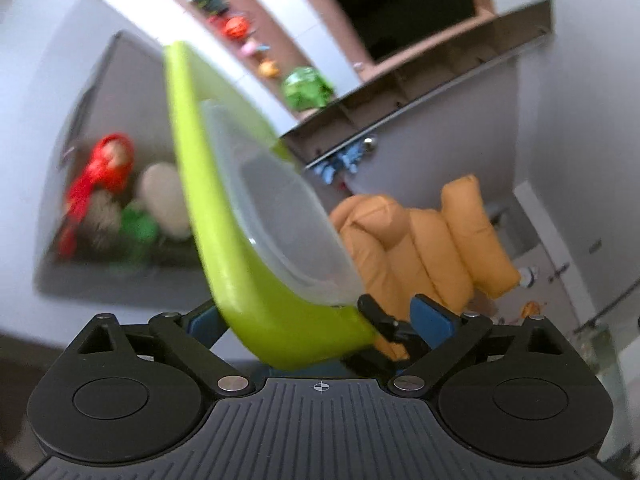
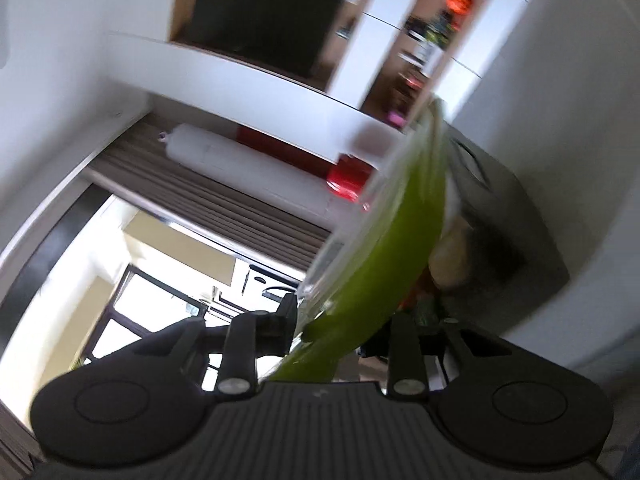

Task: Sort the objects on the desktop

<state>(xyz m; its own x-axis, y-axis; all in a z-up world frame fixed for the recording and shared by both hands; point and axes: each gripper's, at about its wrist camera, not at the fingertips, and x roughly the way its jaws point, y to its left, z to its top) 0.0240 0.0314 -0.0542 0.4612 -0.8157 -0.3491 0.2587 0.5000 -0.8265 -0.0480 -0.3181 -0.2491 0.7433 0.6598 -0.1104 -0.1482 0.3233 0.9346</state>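
Note:
A lime-green tray (image 1: 224, 216) with a clear plastic insert (image 1: 280, 208) is held tilted steeply in the air. My left gripper (image 1: 320, 316) is shut on one end of the tray. My right gripper (image 2: 340, 320) is shut on the tray's other end (image 2: 384, 240). Behind the tray lies a grey storage box (image 1: 60, 272) holding several toys: a red doll (image 1: 104, 168), a beige round toy (image 1: 164, 200), a green item (image 1: 138, 228). The same box (image 2: 520, 240) shows in the right wrist view with a beige toy (image 2: 452, 256) inside. Both views are blurred.
An orange padded chair (image 1: 424, 240) stands to the right. A shelf with colourful figures (image 1: 248, 40) and a dark screen (image 1: 400, 0) are behind. A white cylinder (image 2: 240, 164) and a red item (image 2: 348, 180) lie on a striped surface.

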